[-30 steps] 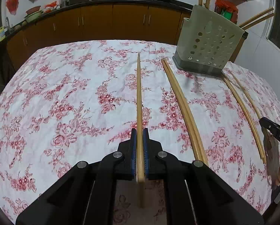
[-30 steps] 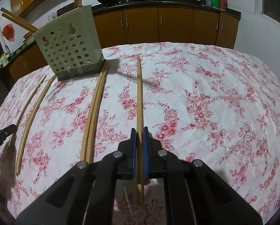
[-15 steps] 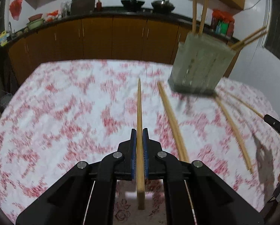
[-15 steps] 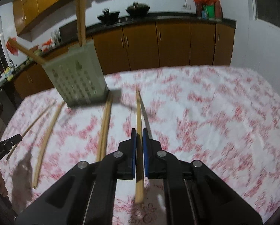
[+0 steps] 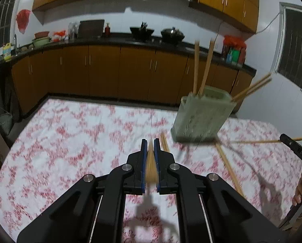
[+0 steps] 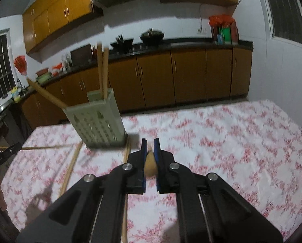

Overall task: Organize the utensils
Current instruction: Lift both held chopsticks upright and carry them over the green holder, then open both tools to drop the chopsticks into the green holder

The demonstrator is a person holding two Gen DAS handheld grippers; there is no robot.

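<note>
My left gripper (image 5: pixel 150 144) is shut on a wooden chopstick (image 5: pixel 151 168), seen end-on and raised above the floral tablecloth (image 5: pixel 69 141). My right gripper (image 6: pixel 150 143) is shut on another chopstick (image 6: pixel 150 165), also lifted and pointing downward. The green perforated utensil holder (image 5: pixel 201 117) stands ahead and right of the left gripper, with several chopsticks in it; it also shows in the right wrist view (image 6: pixel 96 121), ahead to the left. Loose chopsticks (image 5: pixel 229 168) lie on the cloth near its base. The right gripper's held chopstick shows at the left view's right edge (image 5: pixel 272 141).
Brown kitchen cabinets (image 5: pixel 110 70) and a dark counter with woks (image 5: pixel 142 31) run behind the table. A white wall (image 6: pixel 282 70) stands on the right. More loose chopsticks (image 6: pixel 69 170) lie left of the right gripper.
Both grippers have risen from the table and tilted up, each lifting its chopstick off the cloth. The chopsticks now point down, seen foreshortened. The view is motion-blurred.
</note>
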